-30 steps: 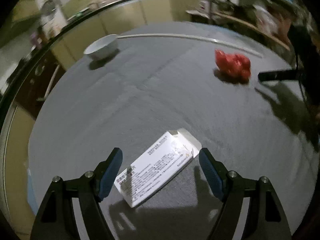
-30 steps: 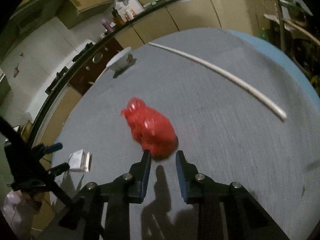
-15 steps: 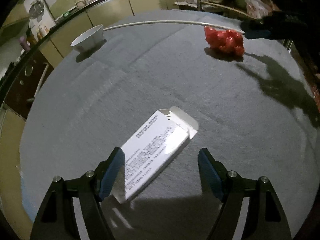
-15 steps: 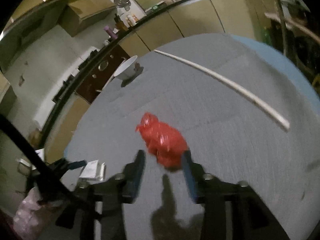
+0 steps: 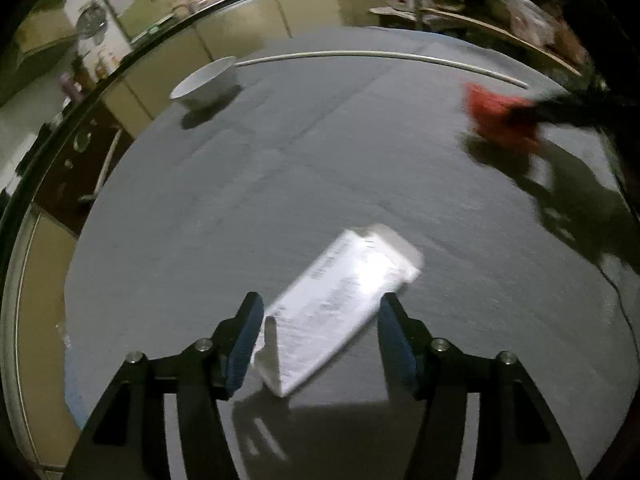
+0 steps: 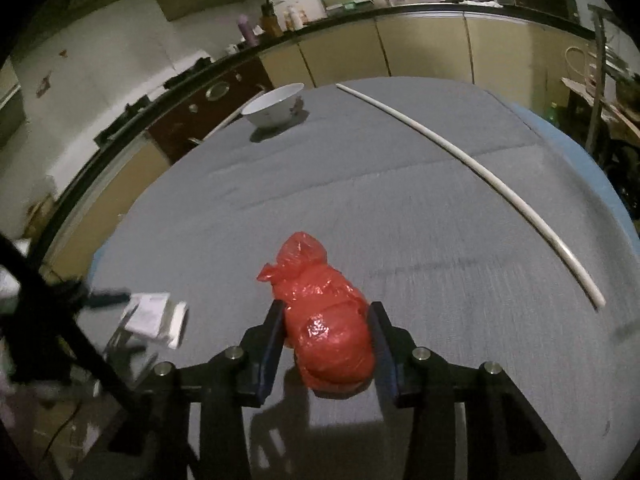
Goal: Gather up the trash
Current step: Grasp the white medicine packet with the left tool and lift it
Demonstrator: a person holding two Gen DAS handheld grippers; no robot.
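Right wrist view shows the right gripper point(image 6: 326, 344), jaws closing around the red plastic bag point(image 6: 326, 336) on the grey counter point(image 6: 420, 220); squeeze gently, mid-bundle. Meanwhile the left gripper point(image 5: 318, 340), jaws half-wide and closing, straddles the white carton point(image 5: 340, 304); centre it first.

The left gripper point(image 5: 320, 322) points steeply down at the table, near its near edge, its blue-padded jaws closing with a white box between them; the left pad point(image 5: 245, 340) sits just beside the box's near corner, the right pad stands apart from it (the picture is blurred, so contact cannot be told). The right gripper point(image 6: 327, 334) also tilts downward, toward the table's right side, its jaws closing on a red bag, both pads against the bag's sides. No hand or sleeve shows in either view
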